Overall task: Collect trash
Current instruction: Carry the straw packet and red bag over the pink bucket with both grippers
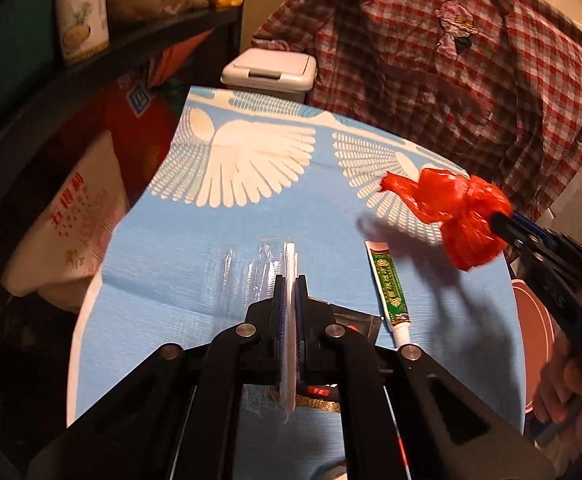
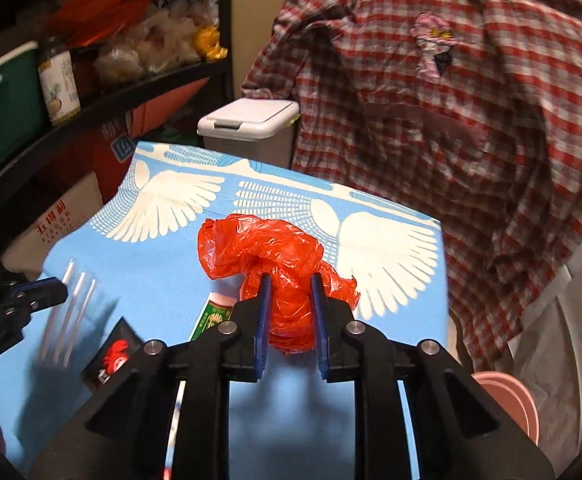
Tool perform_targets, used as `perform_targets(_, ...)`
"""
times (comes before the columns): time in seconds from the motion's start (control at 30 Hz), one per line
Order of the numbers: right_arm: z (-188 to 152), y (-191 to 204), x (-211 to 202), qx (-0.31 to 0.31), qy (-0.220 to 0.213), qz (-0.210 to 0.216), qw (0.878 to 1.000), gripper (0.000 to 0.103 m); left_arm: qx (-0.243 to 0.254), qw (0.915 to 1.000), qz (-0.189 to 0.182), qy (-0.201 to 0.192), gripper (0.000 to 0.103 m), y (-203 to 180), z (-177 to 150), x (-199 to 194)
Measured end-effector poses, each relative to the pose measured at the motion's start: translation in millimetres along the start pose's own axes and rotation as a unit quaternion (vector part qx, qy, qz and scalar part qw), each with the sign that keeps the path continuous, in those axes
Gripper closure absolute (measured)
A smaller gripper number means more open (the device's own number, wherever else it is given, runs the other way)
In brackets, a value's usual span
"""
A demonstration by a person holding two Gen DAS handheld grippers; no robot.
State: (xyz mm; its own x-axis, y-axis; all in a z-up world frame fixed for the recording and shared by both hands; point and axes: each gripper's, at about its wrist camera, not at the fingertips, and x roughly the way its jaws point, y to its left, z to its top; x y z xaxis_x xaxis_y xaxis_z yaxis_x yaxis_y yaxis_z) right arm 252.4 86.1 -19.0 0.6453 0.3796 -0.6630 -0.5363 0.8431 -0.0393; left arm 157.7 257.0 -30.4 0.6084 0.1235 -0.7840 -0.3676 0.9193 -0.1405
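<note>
A white sack (image 1: 67, 236) beside the blue table carries red Chinese characters, the large ones reading "五得利"; the smaller print beneath is too blurred to read. A green tube (image 1: 390, 284) on the table bears gold lettering that cannot be made out. The shelf jar's label (image 2: 59, 92) is illegible.

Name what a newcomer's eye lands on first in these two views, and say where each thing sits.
First the crumpled red plastic bag, pinched in the right tongs and lifted above the blue cloth with white wing patterns. Next the red checked shirt hanging behind the table's far right side. Then the left tongs, shut on a clear plastic wrapper, with a green tube lying just right of them.
</note>
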Motion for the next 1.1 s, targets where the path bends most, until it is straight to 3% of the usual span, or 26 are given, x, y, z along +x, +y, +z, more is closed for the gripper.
perform_targets(0.6, -40.9, -32.4, -124.6, 0.036, -0.056, 0.010, 0.998, 0.084, 0.016, 0.9992, 0.002, -0.038, 0.098, -19.4, -0.8, -34.5)
perform_targets(0.83, -62.9, -49.3, -131.2, 0.077, -0.075, 0.007, 0.994, 0.084, 0.014, 0.9990, 0.006, -0.043, 0.098, -19.0, -4.2, -39.9)
perform_targets(1.1, -70.9, -59.4, -135.3, 0.078, -0.090, -0.019, 0.993, 0.084, 0.023, 0.9982, 0.016, -0.054, 0.098, -21.7, -6.3, -46.7)
